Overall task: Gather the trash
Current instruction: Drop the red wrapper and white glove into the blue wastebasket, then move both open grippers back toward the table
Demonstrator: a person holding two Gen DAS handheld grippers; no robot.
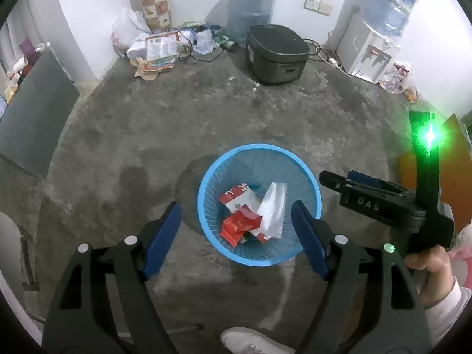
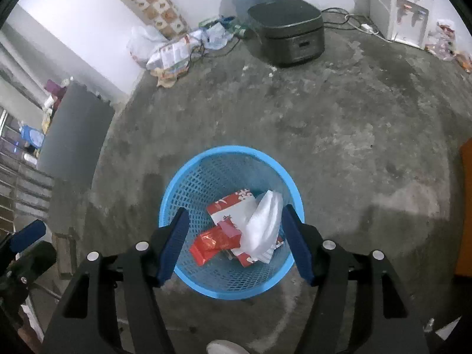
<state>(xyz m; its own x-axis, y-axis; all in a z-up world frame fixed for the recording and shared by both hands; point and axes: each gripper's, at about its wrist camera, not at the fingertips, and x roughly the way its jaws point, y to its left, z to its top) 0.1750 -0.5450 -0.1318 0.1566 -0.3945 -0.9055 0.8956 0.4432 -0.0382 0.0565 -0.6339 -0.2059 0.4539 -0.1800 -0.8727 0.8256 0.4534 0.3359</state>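
Observation:
A blue mesh trash basket stands on the concrete floor; it also shows in the right wrist view. Inside lie a red-and-white carton, a red wrapper and a white crumpled bag; the right wrist view shows the carton, the wrapper and the bag. My left gripper is open and empty above the basket. My right gripper is open and empty above it too, and appears in the left wrist view.
A black rice cooker sits on the floor at the back. Water jugs, a white dispenser and a pile of bags and papers line the far wall. A dark cabinet stands left. A white shoe is below.

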